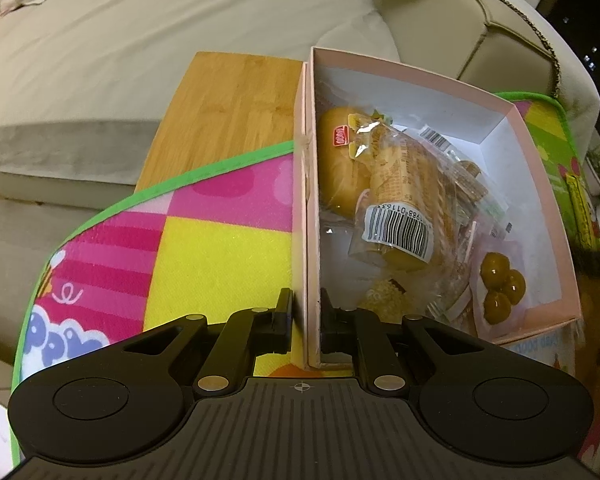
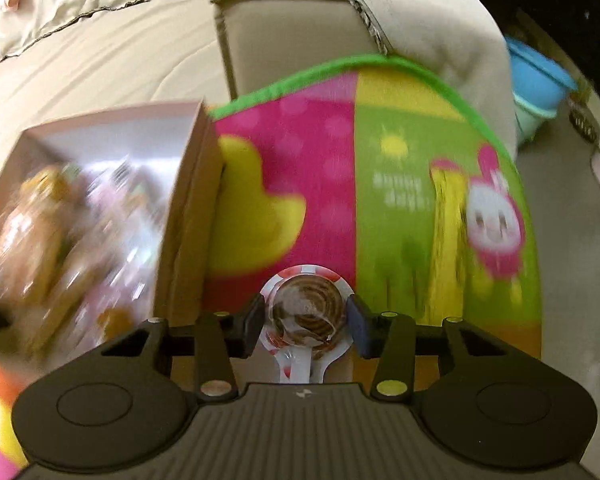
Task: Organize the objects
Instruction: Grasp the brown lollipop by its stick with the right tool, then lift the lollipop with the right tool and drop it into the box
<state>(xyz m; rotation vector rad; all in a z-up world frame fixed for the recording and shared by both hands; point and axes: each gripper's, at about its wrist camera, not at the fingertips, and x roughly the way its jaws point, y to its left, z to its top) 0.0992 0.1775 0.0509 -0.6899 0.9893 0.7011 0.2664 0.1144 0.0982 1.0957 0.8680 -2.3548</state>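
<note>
Left gripper is clamped on the near wall of the pink cardboard box, which is full of crinkly plastic-wrapped buns; box sits on a bright foam mat; right gripper has a round swirly cake in clear wrap between its pads, jaws touching it, just right of the box.

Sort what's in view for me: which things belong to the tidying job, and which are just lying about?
Part of the job:
pink box, its wall clamped by the left gripper
wrapped buns inside the box
swirl lollipop between the fingers of the right gripper

Just lying about:
play mat
wooden board
sofa
blue tub
</note>
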